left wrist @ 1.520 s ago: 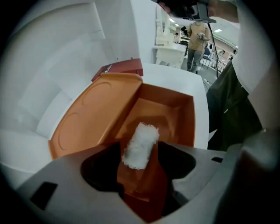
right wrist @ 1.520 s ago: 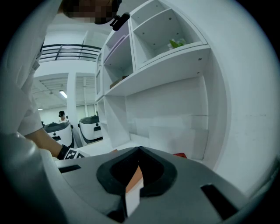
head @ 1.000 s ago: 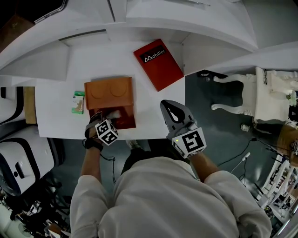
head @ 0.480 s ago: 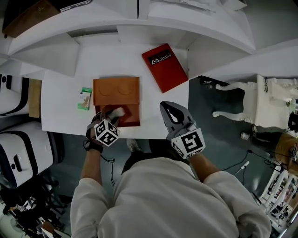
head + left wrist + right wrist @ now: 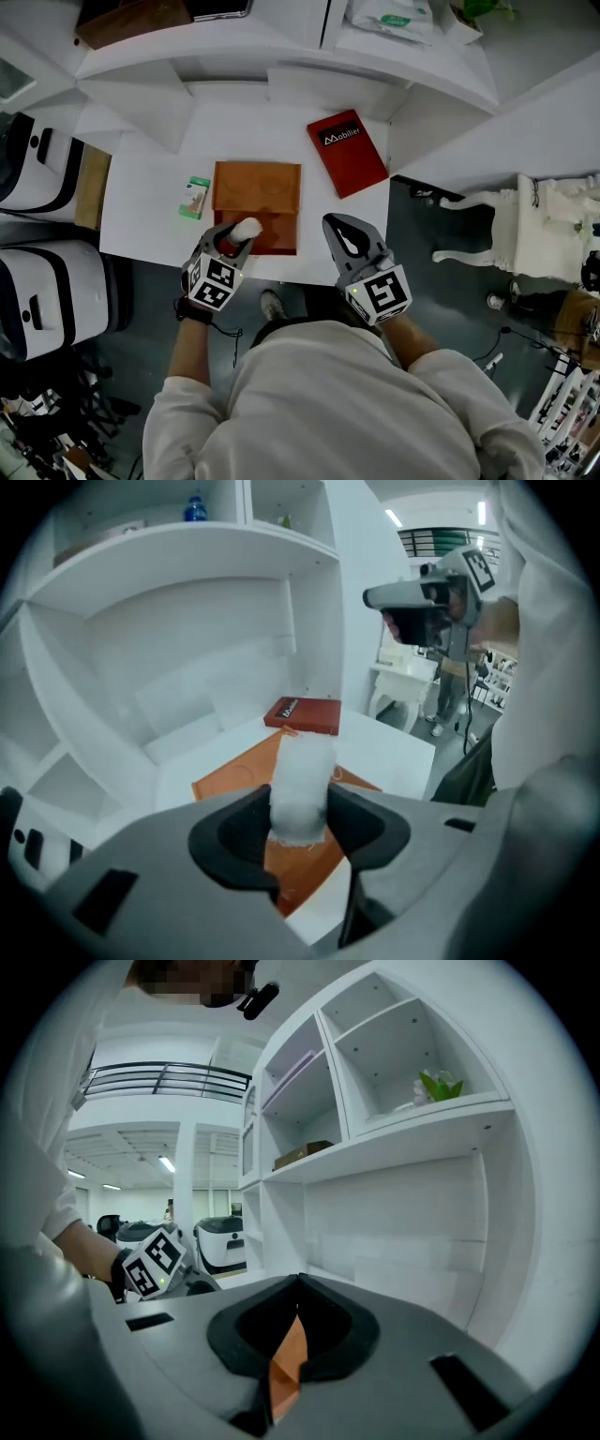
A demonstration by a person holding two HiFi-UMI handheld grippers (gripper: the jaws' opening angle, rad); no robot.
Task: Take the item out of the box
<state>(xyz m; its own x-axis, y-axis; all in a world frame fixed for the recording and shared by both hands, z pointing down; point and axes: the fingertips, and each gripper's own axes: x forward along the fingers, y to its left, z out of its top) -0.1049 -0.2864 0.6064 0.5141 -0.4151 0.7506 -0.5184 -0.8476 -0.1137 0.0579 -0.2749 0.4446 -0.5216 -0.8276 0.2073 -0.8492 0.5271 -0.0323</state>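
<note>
The left gripper (image 5: 234, 240) pinches the white fluffy item (image 5: 301, 780) upright between its 2 jaws. The item looks lifted clear of the open orange box (image 5: 258, 192) on the table (image 5: 150, 211), ready to carry off. The right gripper (image 5: 339, 227) hangs just beside the box, jaws pressed together (empty, probably on standby).

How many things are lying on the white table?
3: the orange box in the middle, a red book far right, a green packet left of the box. Nothing else shows.
</note>
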